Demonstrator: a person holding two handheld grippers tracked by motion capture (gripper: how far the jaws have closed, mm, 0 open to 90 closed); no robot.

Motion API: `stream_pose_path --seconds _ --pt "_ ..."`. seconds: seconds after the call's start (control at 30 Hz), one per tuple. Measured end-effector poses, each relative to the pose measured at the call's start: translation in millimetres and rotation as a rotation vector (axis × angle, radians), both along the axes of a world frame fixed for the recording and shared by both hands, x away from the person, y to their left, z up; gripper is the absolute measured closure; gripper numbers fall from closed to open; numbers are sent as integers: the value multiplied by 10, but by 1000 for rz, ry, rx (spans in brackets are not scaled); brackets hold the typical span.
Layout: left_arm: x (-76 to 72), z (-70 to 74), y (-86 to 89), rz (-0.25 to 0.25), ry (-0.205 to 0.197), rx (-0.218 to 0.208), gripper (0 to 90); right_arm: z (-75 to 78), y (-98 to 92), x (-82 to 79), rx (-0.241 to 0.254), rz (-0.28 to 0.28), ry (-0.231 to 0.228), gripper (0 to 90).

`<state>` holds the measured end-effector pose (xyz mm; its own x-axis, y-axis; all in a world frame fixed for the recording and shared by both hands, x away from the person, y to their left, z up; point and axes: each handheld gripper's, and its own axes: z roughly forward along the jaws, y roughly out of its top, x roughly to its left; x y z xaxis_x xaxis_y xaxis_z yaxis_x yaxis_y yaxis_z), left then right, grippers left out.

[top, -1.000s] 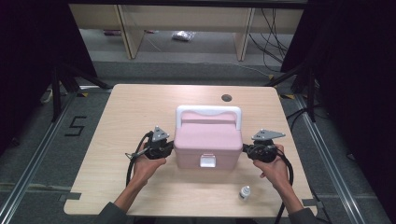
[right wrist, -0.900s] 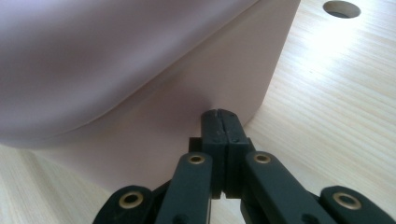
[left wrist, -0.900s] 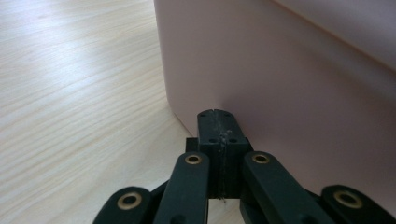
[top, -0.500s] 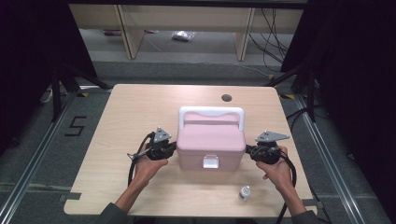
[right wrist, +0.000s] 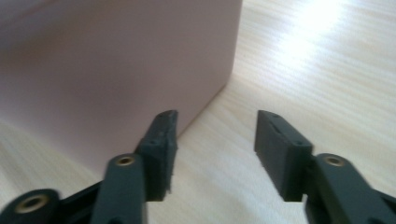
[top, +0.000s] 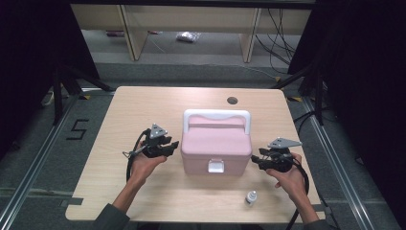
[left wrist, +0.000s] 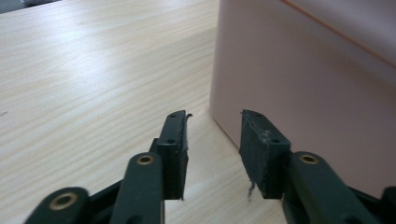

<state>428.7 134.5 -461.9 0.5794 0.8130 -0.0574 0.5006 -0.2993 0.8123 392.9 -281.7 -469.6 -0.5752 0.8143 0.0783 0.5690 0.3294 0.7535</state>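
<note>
A pink box (top: 216,146) with a white handle and a white front latch (top: 216,166) sits closed near the middle of the wooden surface (top: 119,110), and the person holds a pair of tongs at each of its short ends. The left tongs (top: 171,145) stand just beside the box's left wall; in the left gripper view the jaws have just been opening and now stand apart with only bare wood between them, the pink wall (left wrist: 303,93) close ahead and to one side. The right tongs (top: 255,160) sit just off the right wall, likewise released, jaws just parted and nothing between them, the box corner (right wrist: 140,70) looming near. Neither pair presses on the box. This reads as the moment of letting go after setting or squaring the box, or of readying to work on it. A small white bottle (top: 250,197) stands apart near the front edge, by the right hand (top: 287,179). The likely next move is opening the box: that calls for one pair of tongs to come round to the front latch while the other steadies the body.
</note>
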Motion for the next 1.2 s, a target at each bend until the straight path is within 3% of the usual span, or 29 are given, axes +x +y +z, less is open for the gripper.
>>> stream_pose_path --seconds 0.13,0.17,0.23,0.27,0.3,0.37,0.43,0.57,0.63,0.67,0.87,1.07,1.2 --pt "81 91 30 24 39 -29 444 -65 -60 -15 16 22 15 385" --pt "101 112 36 39 37 -41 420 -69 -56 -45 17 -5 30 370" --pt "143 178 67 56 43 -36 375 -83 -87 -39 6 -1 24 348" --pt "159 214 87 50 53 -45 363 -90 -78 -58 37 -25 36 336" --pt "176 252 109 39 64 -46 336 -78 -124 -43 11 -13 22 314" --pt "210 340 155 5 93 -50 321 -94 -125 -38 23 -26 30 302" --pt "235 449 203 -3 91 -41 311 -127 -115 -27 38 -28 35 300" --pt "261 644 219 -37 88 -61 285 -125 -109 -30 28 -28 44 300" --pt "265 751 203 -85 99 -41 267 -129 -106 -36 39 -27 40 300" --pt "263 828 182 -103 95 -28 249 -115 -118 -48 14 -27 23 300" --pt "231 1048 125 -151 69 -22 241 -130 -118 -48 25 -18 25 298" --pt "235 1138 46 -196 68 23 222 -143 -102 -53 48 -46 55 297" --pt "246 1188 -32 -226 63 40 222 -152 -102 -49 37 -38 63 295"
